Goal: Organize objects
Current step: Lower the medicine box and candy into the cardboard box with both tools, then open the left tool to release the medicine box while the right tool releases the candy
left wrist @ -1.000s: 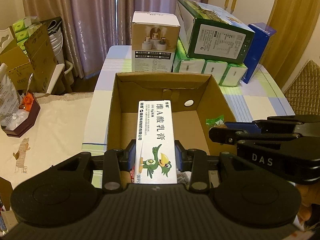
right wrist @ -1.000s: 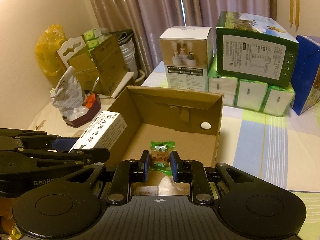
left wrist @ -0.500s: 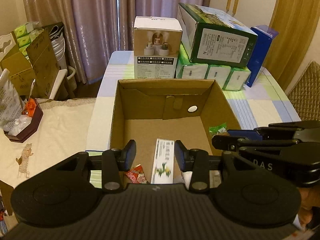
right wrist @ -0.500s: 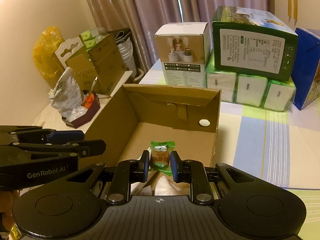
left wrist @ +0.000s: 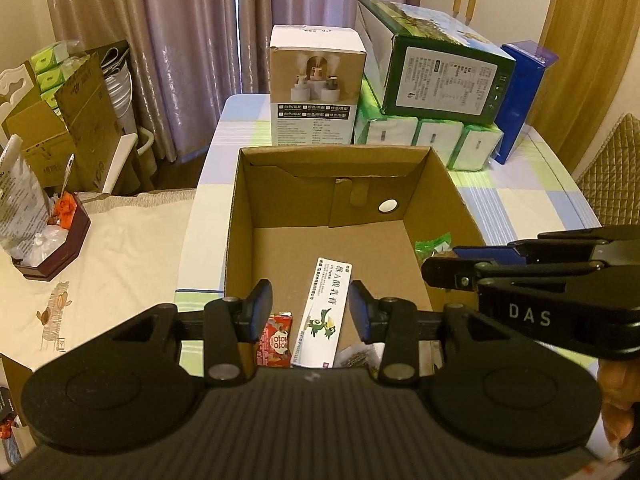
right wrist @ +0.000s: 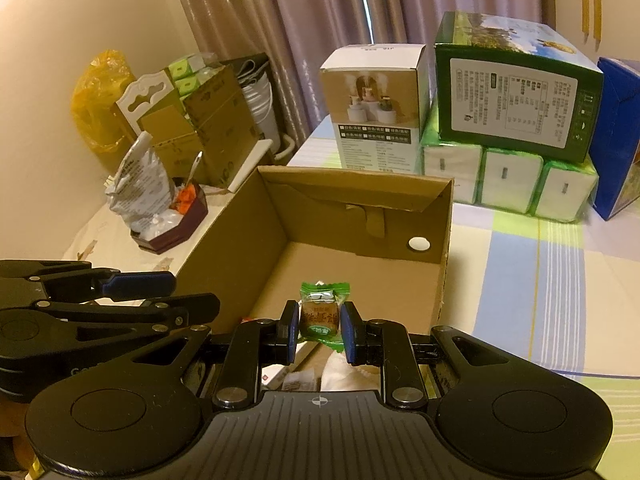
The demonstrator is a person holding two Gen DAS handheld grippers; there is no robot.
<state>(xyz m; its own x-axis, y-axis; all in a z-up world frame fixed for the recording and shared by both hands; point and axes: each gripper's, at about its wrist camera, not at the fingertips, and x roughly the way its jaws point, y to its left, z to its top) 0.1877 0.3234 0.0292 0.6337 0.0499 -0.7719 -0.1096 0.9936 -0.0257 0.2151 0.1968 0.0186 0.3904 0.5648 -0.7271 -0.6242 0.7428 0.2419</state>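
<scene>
An open cardboard box (left wrist: 448,184) (right wrist: 444,240) stands on the table before both grippers. On its floor lies a long white ointment carton (left wrist: 322,310) with a green bird print. My left gripper (left wrist: 311,306) hangs open above the carton, touching nothing. A red snack packet (left wrist: 276,340) and other small wrapped items lie at the box's near end. My right gripper (right wrist: 319,326) is shut on a green-wrapped candy (right wrist: 320,312), held over the box's near right part. In the left wrist view the candy's green edge (left wrist: 432,244) shows beside the right gripper (left wrist: 444,268).
Behind the cardboard box stand a white humidifier box (left wrist: 316,88), a green-and-white carton (left wrist: 436,72) on tissue packs (left wrist: 428,140), and a blue box (left wrist: 520,96). To the left are a dark tray with bags (left wrist: 48,236) and a brown carton (left wrist: 68,120). A quilted chair back (left wrist: 612,160) is at right.
My left gripper opened and let go of the ointment carton, which dropped onto the box floor. The left gripper then rose and drew back slightly. The right gripper kept holding the candy.
</scene>
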